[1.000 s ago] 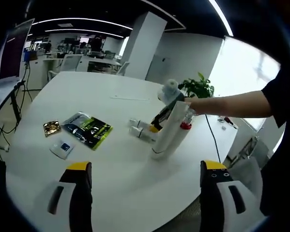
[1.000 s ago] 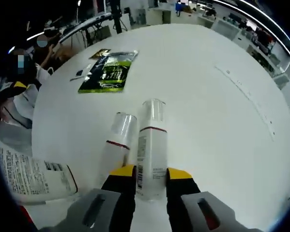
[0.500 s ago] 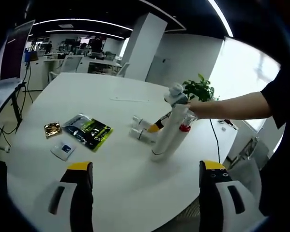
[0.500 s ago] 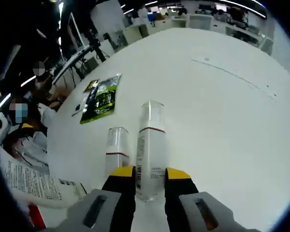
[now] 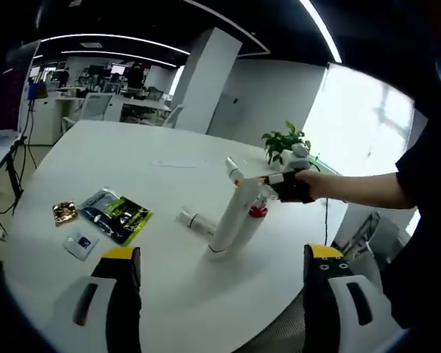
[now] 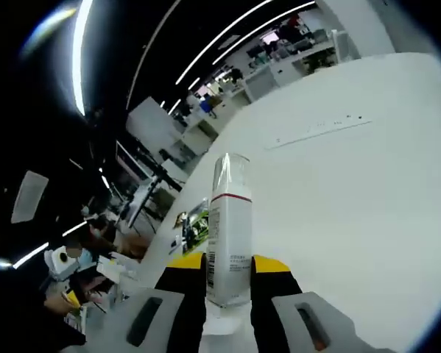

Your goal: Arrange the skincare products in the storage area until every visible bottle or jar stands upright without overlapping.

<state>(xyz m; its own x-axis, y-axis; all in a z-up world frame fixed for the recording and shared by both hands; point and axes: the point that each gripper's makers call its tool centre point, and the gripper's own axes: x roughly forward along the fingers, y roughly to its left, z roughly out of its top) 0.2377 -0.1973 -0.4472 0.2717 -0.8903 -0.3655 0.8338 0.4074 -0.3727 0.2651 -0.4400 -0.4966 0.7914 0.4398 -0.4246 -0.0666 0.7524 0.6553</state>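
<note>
My right gripper (image 6: 227, 266) is shut on a white bottle (image 6: 229, 220) with a red band and a clear cap, held up off the white table (image 6: 353, 184). In the left gripper view that same bottle (image 5: 234, 172) hangs in the air, gripped by the right gripper (image 5: 270, 179) in a person's hand. Below it a tall white tube (image 5: 231, 215) stands on end, with a red-capped item (image 5: 258, 212) behind it. A second bottle (image 5: 193, 220) lies on its side to the left of the tube. My left gripper (image 5: 220, 290) is open above the near table edge.
A green packet (image 5: 118, 213), a gold packet (image 5: 62, 212) and a small white sachet (image 5: 80, 243) lie at the table's left. A potted plant (image 5: 283, 143) stands at the far edge. The person's arm (image 5: 360, 190) reaches in from the right. Desks and chairs stand beyond.
The right gripper has lifted its bottle off the table and tipped it upward, leaving the second bottle lying alone. The left gripper has stayed open.
</note>
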